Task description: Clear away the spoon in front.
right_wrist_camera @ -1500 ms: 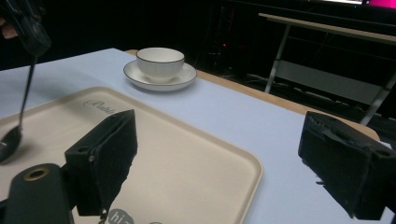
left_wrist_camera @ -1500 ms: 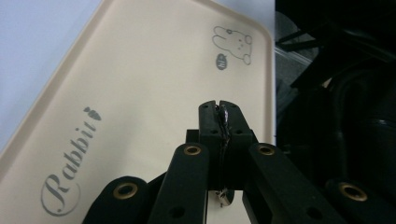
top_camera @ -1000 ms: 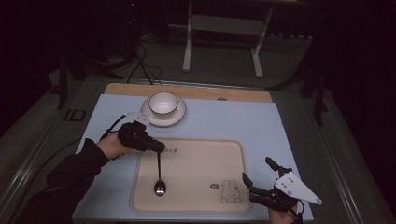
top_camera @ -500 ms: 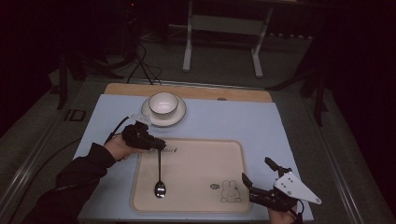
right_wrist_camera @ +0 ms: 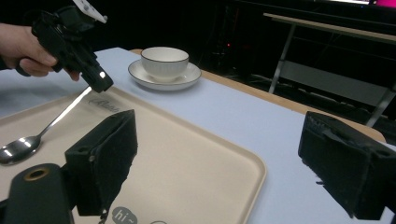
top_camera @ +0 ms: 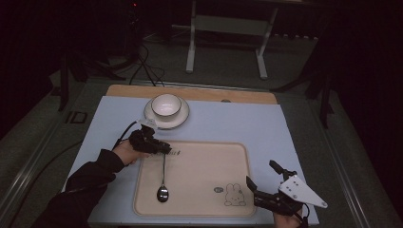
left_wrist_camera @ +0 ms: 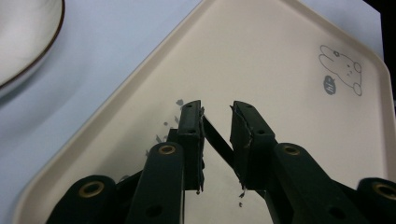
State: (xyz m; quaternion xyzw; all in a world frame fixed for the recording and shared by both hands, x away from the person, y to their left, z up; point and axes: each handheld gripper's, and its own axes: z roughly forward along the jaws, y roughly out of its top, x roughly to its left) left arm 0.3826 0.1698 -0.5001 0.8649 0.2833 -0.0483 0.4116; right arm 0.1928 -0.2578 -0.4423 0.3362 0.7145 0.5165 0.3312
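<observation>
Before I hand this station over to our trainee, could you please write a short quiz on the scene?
1. True or false: the bowl of the spoon rests on the tray.
2. What stands on the saucer? A) a cup B) a bottle C) a glass
3. What lies between the jaws of the left gripper?

Key
1. True.
2. A.
3. The spoon's handle. The jaws have just been opening, with a gap showing beside the handle.
</observation>
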